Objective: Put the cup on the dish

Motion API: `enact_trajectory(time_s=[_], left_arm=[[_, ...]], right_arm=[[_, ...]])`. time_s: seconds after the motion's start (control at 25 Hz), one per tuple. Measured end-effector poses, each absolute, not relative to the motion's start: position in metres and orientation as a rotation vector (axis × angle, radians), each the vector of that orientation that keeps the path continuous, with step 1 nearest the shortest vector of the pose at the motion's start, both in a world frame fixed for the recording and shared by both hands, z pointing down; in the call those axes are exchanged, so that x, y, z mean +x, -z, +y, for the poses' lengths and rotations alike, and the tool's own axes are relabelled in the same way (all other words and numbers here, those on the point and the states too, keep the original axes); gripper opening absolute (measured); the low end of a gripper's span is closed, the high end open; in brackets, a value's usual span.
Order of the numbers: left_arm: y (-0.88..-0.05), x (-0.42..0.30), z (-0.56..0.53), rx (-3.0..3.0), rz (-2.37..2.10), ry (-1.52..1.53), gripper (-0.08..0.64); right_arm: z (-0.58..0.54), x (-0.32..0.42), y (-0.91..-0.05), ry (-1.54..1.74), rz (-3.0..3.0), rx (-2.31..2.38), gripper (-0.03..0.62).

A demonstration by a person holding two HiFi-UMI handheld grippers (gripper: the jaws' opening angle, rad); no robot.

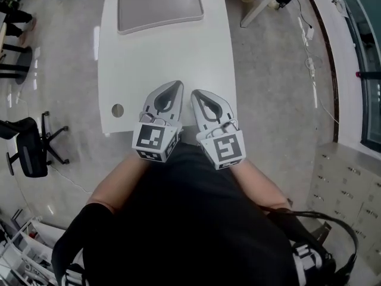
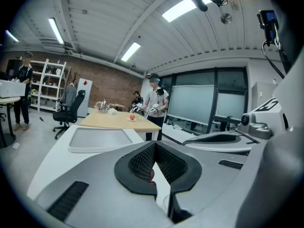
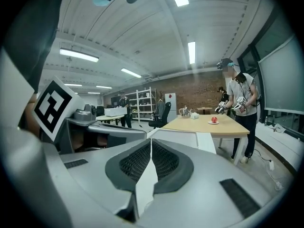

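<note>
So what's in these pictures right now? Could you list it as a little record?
table: white table, with a hole near its left front corner
tray: gray tray at the far end, bare
left gripper: jaws together, no cup held, above the near edge
right gripper: jaws together, holding nothing, beside the left one
cup, dish: neither in sight on this table
floor: black office chair to the left

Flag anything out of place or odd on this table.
No cup or dish shows on the white table; only a grey tray lies at its far end. Nothing looks spilled, tilted or damaged.
</note>
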State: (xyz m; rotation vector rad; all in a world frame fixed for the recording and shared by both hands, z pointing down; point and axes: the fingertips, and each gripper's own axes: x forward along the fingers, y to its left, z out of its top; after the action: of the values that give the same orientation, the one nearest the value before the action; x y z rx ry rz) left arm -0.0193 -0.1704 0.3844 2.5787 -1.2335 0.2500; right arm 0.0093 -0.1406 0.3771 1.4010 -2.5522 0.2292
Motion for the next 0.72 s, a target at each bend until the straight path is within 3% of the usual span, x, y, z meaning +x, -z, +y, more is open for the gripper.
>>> enact_trajectory(time_s=[0.52, 0.6, 0.72], left_arm=[[-0.42, -0.026, -0.219, 2.573, -1.128, -0.293, 0.003], [-0.426, -0.021, -0.221, 2.551, -1.139, -0.301, 0.003], [-0.438, -0.018, -0.223, 2.536, -1.14, -0.332, 0.003]], right_arm=[[-0.149, 0.006, -0.45, -0.302, -2.456, 1.237, 0.027], [-0.148, 0.008, -0.464, -0.341, -2.456, 1.166, 0.133], [-0.148, 0.01, -0.486, -0.349, -2.435, 1.09, 0.209]])
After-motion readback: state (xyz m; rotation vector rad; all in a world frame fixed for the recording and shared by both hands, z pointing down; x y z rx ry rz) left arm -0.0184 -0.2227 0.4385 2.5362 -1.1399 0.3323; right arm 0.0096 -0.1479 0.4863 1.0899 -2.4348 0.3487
